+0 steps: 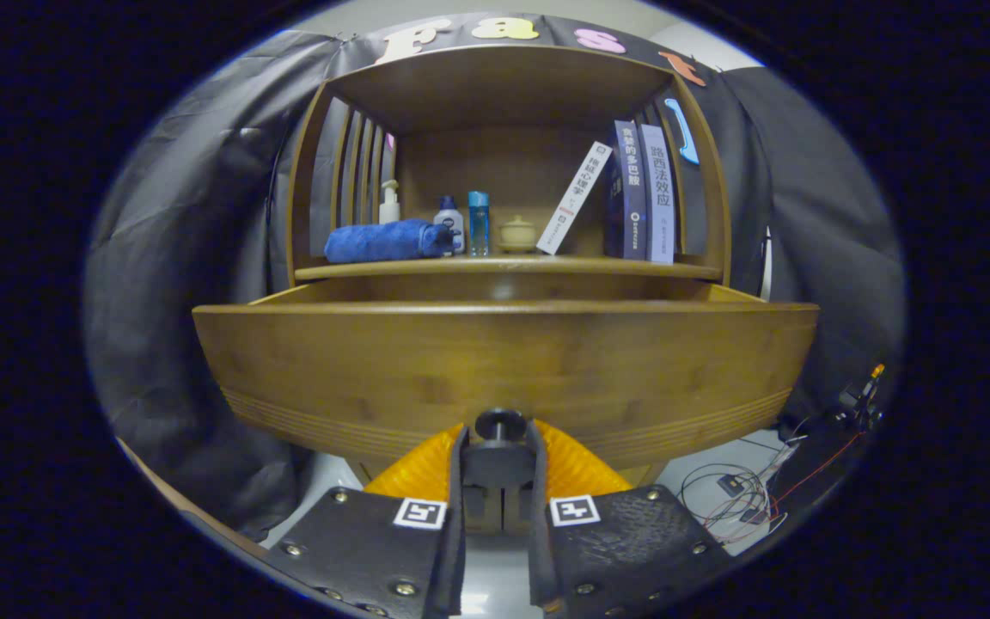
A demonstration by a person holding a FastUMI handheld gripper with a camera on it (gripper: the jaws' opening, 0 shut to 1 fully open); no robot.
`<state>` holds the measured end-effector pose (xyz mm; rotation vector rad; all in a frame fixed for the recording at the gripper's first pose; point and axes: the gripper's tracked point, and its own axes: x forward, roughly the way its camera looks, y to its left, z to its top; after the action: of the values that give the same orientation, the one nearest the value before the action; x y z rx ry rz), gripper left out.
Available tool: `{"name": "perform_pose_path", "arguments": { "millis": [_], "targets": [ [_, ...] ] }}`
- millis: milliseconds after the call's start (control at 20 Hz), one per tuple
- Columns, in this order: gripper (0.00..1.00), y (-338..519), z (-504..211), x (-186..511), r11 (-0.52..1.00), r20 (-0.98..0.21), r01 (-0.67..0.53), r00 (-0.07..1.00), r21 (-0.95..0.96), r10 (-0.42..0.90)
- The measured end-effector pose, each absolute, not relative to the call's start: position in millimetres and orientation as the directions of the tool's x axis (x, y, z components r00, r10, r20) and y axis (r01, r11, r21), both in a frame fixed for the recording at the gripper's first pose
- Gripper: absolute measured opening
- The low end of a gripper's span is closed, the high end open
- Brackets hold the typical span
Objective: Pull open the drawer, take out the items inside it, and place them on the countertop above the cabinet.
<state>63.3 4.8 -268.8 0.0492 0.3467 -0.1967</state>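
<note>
While the fingers (499,447) clamp the drawer's knob (499,423), the drawer (504,361) front hides whatever lies inside.

The scene was dimly and evenly lit, with soft light falling from above and in front. A pale sheen lay along the top edge of the drawer front (504,361), and a small bright patch of glare showed on the shelf (508,268) above it. The recess behind the books (643,191) sat in deep shadow. Fisheye distortion bowed the drawer front strongly outward and curved the cabinet's sides. The centre was fairly sharp, while the gripper (497,468), closed on the dark knob (499,424), looked soft and murky, and the cables (740,494) on the floor were smeared.
</note>
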Motion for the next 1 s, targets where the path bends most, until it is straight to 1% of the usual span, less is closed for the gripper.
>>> {"name": "perform_pose_path", "arguments": {
  "millis": [250, 550, 700, 850, 900, 1000],
  "targets": [
    [0.30, 15, -269, 47, 0.982, -0.353, 0.185, 0.921, 0.026, -0.164],
    [0.30, 16, -269, 44, 0.986, -0.353, 0.168, 0.921, -0.018, -0.163],
    [0.37, 18, -268, 44, 0.989, -0.351, 0.144, 0.925, -0.024, -0.143],
    [0.37, 19, -268, 42, 0.991, -0.354, 0.135, 0.926, -0.018, -0.133],
    [0.40, 19, -267, 42, 0.991, -0.351, 0.130, 0.927, -0.029, -0.132],
    [0.40, 18, -264, 39, 0.990, -0.340, 0.125, 0.930, -0.057, -0.137]
  ]
}}
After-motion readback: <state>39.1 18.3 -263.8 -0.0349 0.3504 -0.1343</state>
